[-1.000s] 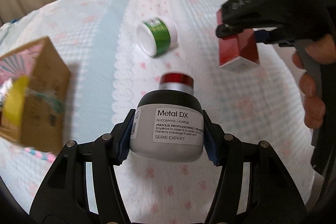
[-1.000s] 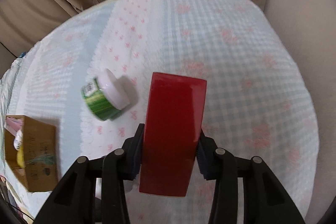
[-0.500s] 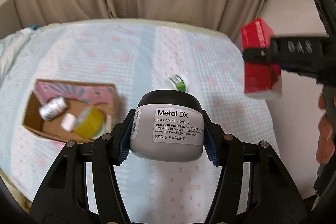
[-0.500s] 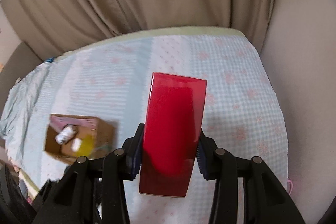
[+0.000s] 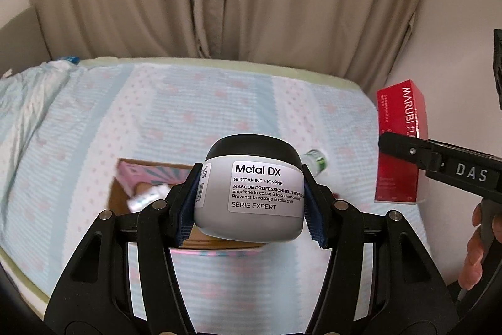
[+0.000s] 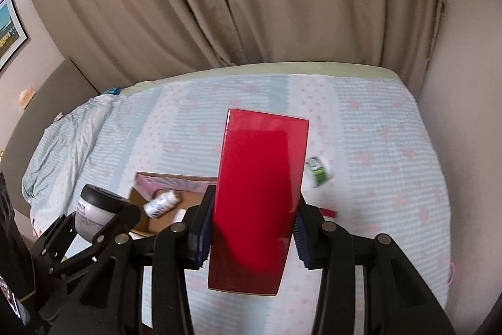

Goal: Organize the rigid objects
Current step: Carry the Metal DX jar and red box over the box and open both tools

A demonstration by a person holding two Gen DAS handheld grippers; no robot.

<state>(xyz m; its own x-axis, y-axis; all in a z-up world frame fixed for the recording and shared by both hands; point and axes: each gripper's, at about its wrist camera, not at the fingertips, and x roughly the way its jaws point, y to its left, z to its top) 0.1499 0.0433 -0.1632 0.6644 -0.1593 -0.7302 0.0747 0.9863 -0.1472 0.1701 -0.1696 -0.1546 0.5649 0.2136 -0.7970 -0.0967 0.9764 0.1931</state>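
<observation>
My left gripper point(image 5: 251, 206) is shut on a grey jar with a black lid, labelled Metal DX point(image 5: 251, 193), held high above the bed. It also shows in the right wrist view point(image 6: 94, 209). My right gripper point(image 6: 251, 228) is shut on a tall red box point(image 6: 260, 193), also seen at the right in the left wrist view point(image 5: 400, 143). Below lies an open cardboard box point(image 6: 163, 203) with a white bottle point(image 6: 161, 202) and a pink item inside. A green-and-white jar point(image 6: 318, 170) lies on its side on the bedspread.
A light blue and white bedspread point(image 6: 376, 146) covers the bed. A small red item point(image 6: 328, 212) lies by the red box. Beige curtains point(image 6: 251, 5) hang behind the bed; a wall stands at the right. Bunched bedding point(image 6: 62, 140) lies at the left.
Both grippers have risen well above the bed with their objects still held. The cardboard box has come to lie beneath the left gripper's jar.
</observation>
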